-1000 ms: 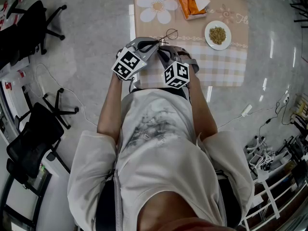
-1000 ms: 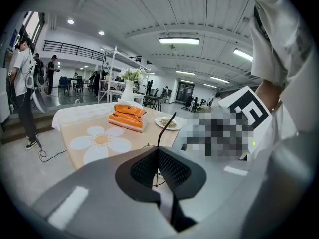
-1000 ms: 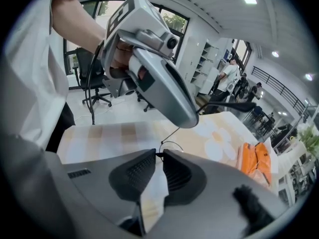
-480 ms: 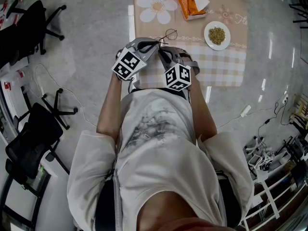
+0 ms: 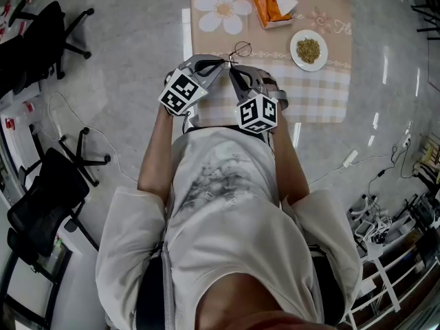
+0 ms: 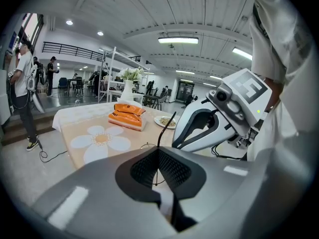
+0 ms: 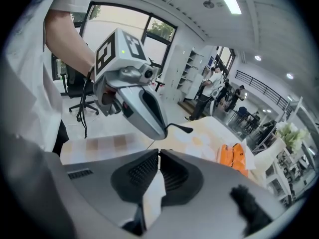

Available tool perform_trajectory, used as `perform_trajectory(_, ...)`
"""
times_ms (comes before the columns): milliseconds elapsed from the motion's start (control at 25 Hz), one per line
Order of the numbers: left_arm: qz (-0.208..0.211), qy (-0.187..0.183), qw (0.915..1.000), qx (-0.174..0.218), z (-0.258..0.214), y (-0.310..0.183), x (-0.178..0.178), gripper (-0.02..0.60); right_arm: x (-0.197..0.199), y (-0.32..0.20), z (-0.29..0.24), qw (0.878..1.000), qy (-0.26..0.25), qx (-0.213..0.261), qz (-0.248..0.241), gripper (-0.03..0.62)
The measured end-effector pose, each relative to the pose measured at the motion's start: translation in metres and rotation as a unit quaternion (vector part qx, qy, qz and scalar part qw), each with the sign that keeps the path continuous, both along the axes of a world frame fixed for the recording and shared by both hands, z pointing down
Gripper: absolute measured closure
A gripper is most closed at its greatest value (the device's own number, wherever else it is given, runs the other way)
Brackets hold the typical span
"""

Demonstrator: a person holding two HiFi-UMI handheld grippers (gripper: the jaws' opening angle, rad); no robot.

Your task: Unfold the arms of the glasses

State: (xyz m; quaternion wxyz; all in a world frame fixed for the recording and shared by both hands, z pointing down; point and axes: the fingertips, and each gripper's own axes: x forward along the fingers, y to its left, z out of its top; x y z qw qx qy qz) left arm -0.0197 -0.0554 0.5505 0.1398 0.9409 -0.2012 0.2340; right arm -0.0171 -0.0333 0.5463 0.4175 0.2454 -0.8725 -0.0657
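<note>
Beige cloth (image 5: 323,95) with a white flower print covers the table in the head view, with an orange packet (image 5: 271,5) and a plate (image 5: 309,49) at its far side. Both claws meet above its near edge, and the thin wire glasses (image 5: 240,49) hang just past their tips. The left claw (image 5: 223,62) comes in from the left and the right claw (image 5: 232,71) from beside it, tips almost touching. In the left gripper view the jaws are pressed together on a dark arm of the glasses, which sticks up out of them. In the right gripper view the jaws have just been closing and stand with only a slit between them. Whether the frame's thin wire is pinched there I cannot tell.
</note>
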Motion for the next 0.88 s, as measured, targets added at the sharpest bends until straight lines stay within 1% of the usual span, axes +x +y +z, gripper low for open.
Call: perform_trajectory(880, 0.002, -0.006, 1.0, -0.003, 0.007, 0.005, 0.001, 0.575, 0.034, -0.026, -0.038, 0.995, -0.026, 0.04, 0.082, 0.575)
